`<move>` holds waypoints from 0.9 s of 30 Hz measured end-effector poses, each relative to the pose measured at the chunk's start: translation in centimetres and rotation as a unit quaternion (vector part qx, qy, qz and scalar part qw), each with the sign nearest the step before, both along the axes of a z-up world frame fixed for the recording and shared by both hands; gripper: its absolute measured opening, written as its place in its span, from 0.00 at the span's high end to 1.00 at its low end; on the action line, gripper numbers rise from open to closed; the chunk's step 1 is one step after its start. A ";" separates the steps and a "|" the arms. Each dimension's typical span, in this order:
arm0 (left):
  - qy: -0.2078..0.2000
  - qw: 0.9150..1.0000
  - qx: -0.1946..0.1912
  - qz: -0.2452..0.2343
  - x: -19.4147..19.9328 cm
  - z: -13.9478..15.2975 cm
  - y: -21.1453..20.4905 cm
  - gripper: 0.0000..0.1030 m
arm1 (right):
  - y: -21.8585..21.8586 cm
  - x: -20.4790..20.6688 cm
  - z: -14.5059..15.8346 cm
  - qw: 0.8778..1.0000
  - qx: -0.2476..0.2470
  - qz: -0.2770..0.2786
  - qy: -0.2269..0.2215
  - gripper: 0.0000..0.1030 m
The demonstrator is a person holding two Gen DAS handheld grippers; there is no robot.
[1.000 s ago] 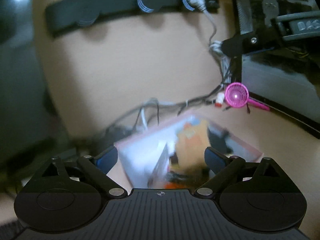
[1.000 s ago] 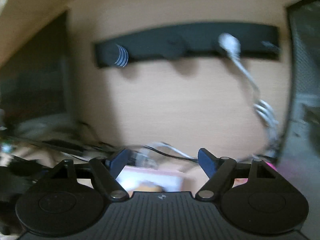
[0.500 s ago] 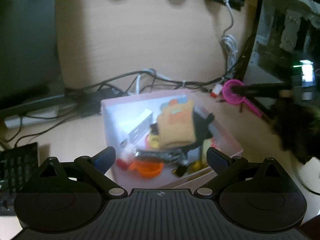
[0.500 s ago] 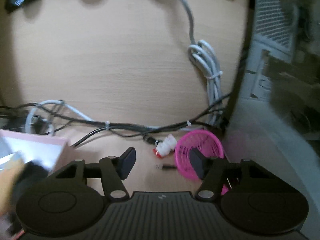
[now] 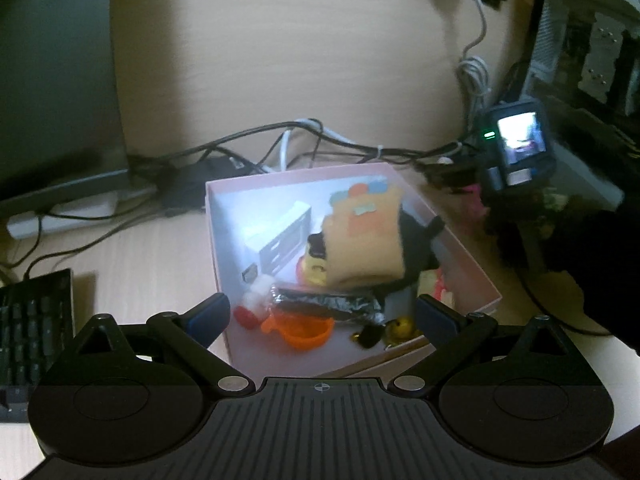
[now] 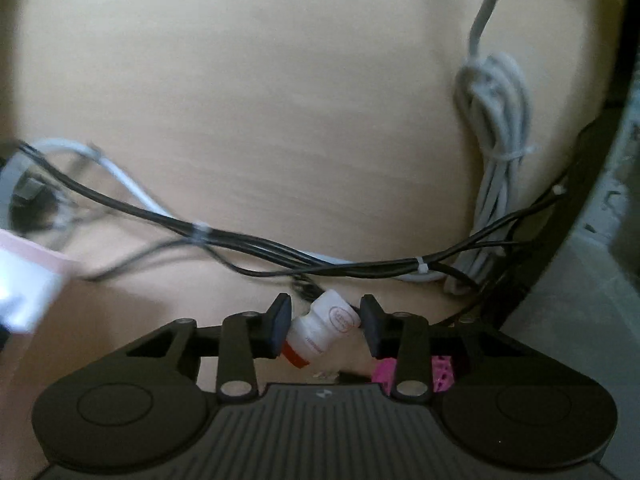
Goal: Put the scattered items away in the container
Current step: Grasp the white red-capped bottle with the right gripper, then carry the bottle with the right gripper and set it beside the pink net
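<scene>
A small white bottle with a red cap (image 6: 326, 330) lies on the wooden desk, tilted, between the fingers of my right gripper (image 6: 325, 318). Its jaws are closing: the left pad (image 6: 280, 320) is at the bottle's side and the right pad (image 6: 370, 320) is a sliver off it. A pink mesh toy (image 6: 440, 372) shows under the right finger. My left gripper (image 5: 322, 312) hangs open over the near edge of the pink box (image 5: 296, 178). The box holds an orange sock (image 5: 364, 236), an orange cup (image 5: 304, 332), a white carton (image 5: 280, 236) and other small things.
Black and white cables (image 6: 248, 240) run across the desk just behind the bottle, and a tied grey cable bundle (image 6: 496, 148) hangs at the right. A computer case (image 5: 592, 40) stands right, a keyboard (image 5: 36, 320) left. The box corner (image 6: 36, 256) shows left of the right gripper.
My right gripper dropped toward the desk and came around the white bottle while its jaws narrowed. The left gripper tipped down and rolled to look into the pink box, still open.
</scene>
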State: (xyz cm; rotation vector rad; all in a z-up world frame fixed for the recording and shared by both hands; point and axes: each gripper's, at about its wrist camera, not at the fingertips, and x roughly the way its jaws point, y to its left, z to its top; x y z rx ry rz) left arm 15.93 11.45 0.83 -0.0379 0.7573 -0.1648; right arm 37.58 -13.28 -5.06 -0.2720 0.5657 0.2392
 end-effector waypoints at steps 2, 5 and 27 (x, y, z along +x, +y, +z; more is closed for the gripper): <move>-0.001 1.000 -0.001 -0.001 0.1 0.0 0.0 0.02 | -0.6 -2.8 1.4 0.998 0.042 0.036 0.019 0.64; -0.001 1.000 -0.006 -0.008 0.1 0.0 -0.2 0.02 | -1.2 -6.7 3.1 0.992 0.081 0.088 0.036 0.46; 0.012 1.000 -0.016 0.014 -2.5 -0.2 -0.4 0.02 | -3.5 -3.4 -2.2 0.995 0.044 -0.049 0.072 0.86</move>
